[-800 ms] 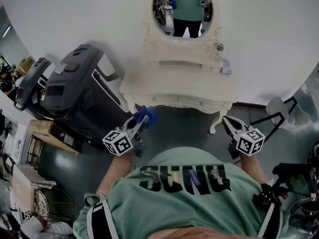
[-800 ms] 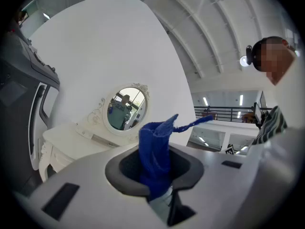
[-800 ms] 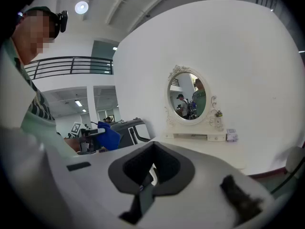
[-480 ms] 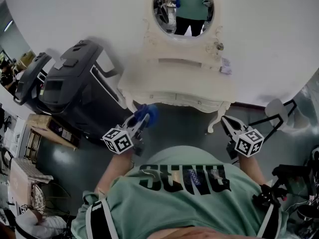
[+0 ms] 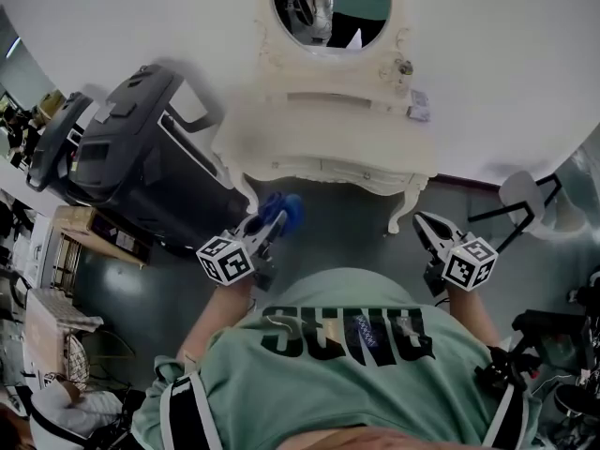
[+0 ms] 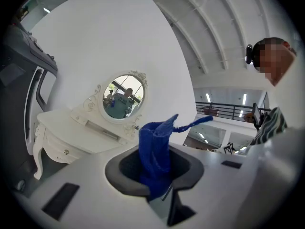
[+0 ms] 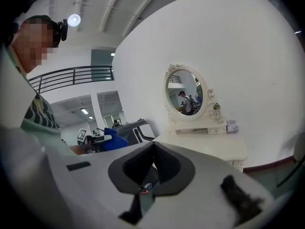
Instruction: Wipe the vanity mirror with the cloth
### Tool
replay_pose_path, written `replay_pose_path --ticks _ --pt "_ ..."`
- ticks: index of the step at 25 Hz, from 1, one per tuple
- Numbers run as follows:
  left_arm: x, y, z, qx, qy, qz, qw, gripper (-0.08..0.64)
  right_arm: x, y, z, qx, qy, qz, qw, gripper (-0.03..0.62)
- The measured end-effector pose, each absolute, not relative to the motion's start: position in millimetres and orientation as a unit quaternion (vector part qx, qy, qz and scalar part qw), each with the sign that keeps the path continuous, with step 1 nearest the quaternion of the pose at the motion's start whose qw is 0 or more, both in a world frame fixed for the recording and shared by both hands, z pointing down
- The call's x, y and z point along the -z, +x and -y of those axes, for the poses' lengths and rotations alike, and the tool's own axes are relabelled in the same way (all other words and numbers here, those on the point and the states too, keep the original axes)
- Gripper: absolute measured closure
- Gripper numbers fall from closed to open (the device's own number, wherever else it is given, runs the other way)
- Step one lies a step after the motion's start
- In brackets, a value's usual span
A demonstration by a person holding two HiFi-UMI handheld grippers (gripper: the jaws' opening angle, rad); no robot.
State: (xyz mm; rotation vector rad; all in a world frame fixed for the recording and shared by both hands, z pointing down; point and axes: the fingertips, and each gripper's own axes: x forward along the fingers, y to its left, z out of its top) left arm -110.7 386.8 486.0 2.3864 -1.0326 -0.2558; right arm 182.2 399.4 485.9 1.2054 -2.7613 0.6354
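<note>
The left gripper (image 5: pixel 272 221) is clenched on the blue cloth (image 6: pixel 155 156), well apart from the vanity mirror (image 5: pixel 328 7) and aimed toward it, probably ready for wiping, while the right gripper (image 5: pixel 424 225), closed and empty, hangs equally far from it.

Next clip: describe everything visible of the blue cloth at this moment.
The blue cloth is a small, knitted-looking rag, bunched and pinched upright between the shut jaws of the left hand-held gripper. Its upper end sticks out beyond the jaws, with a thin strand trailing off to one side. Nothing else touches it; it is held in the air short of the vanity table, well apart from the oval mirror.
</note>
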Motion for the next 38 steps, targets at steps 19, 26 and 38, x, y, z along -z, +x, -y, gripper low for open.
replay_pose_path --ticks 19,26,38 --pt "-510.6 -141.5 -289.3 0.092 0.89 0.339 0.29 0.471 -505.5 107.4 -307.1 -0.211 0.371 0.903 0.05 0.584" --pt "-486.9 -235.9 -183.8 0.098 0.906 0.309 0.272 0.471 -472.6 7.4 -202.1 -0.194 0.383 0.902 0.041 0.584" --pt "-496.2 -244.0 -57.9 0.078 0.915 0.28 0.281 0.471 -477.9 -13.6 -86.5 -0.212 0.394 0.892 0.06 0.584"
